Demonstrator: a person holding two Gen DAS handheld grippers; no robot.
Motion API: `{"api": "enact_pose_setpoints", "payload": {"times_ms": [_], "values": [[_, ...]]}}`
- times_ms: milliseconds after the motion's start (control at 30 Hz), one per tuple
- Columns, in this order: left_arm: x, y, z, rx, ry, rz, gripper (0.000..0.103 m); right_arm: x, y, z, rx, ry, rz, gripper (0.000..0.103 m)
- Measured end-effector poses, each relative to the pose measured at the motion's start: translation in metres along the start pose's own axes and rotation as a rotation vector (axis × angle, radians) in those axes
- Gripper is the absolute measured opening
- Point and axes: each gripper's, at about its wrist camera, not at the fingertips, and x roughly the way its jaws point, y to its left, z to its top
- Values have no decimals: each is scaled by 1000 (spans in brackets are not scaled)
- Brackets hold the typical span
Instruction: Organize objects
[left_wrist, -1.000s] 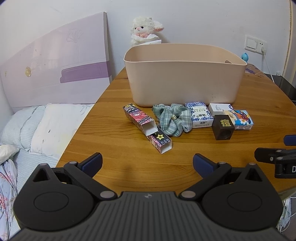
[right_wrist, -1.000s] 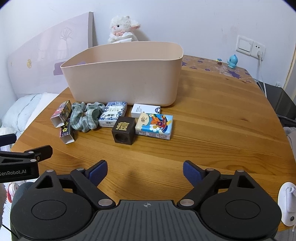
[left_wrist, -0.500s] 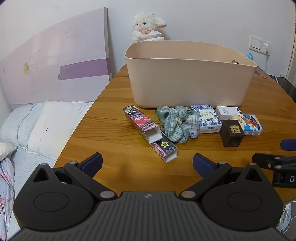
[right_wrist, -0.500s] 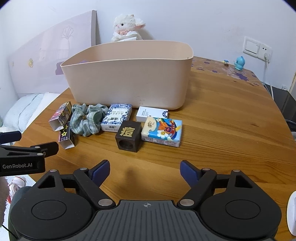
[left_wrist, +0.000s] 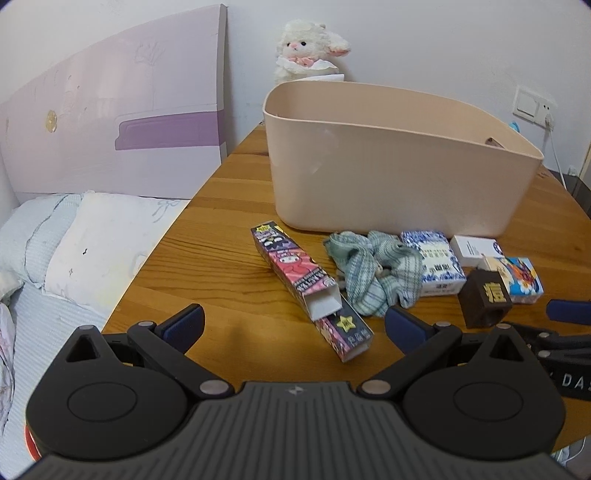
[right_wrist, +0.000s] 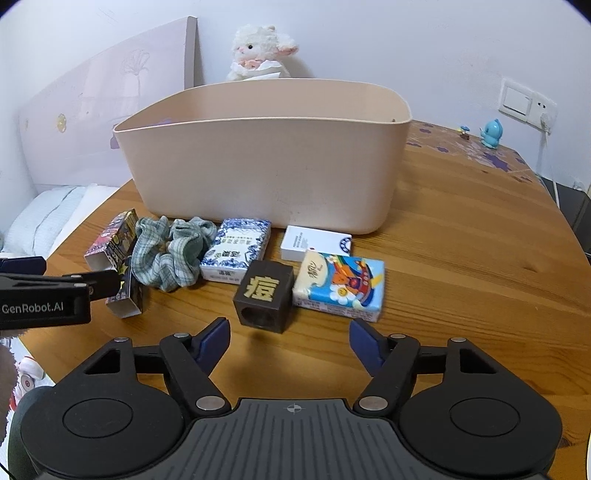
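A beige bin (left_wrist: 391, 173) (right_wrist: 266, 162) stands on the wooden table (left_wrist: 229, 266). In front of it lie a long pink-and-purple carton (left_wrist: 306, 288) (right_wrist: 118, 254), a green plaid scrunchie (left_wrist: 373, 273) (right_wrist: 170, 251), a blue-white pack (left_wrist: 432, 266) (right_wrist: 236, 251), a white box (left_wrist: 472, 249) (right_wrist: 314, 243), a colourful tissue pack (left_wrist: 521, 277) (right_wrist: 341, 290) and a dark cube (left_wrist: 484, 302) (right_wrist: 264, 295). My left gripper (left_wrist: 293, 325) is open just before the carton's near end. My right gripper (right_wrist: 290, 341) is open just before the cube.
A plush lamb (left_wrist: 308, 51) (right_wrist: 260, 51) sits behind the bin. A lilac headboard (left_wrist: 110, 129) and a bed with pillows (left_wrist: 74, 240) lie left of the table. A blue figurine (right_wrist: 491, 133) and a wall socket (right_wrist: 524, 101) are at the far right.
Both grippers have moved forward toward the row of objects, which now looks nearer. Both stay open. Nothing on the table has moved.
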Motion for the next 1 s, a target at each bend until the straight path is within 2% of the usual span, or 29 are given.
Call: {"api": "enact_pose_setpoints", "payload": {"times_ms": [267,300,333,433,633,800,1000], "values": [[3,8,11,-23,-33,13,102,12,8,6,-12,0,11,69],[3,9,12,-24,-38,12,94,14,9,6,-12,-1,12,68],[3,9,14,-24,-37,11,91,15,9,7,-13,-2,12,66],[10,11,16,-29,-13,5,89,22,12,9,-14,0,10,61],[21,16,16,-57,30,-10,77,28,15,7,-23,6,3,47],[25,19,16,-74,55,-37,58,28,16,6,-24,8,17,35],[25,17,15,-74,58,-46,38,26,14,4,-25,2,15,32]]}}
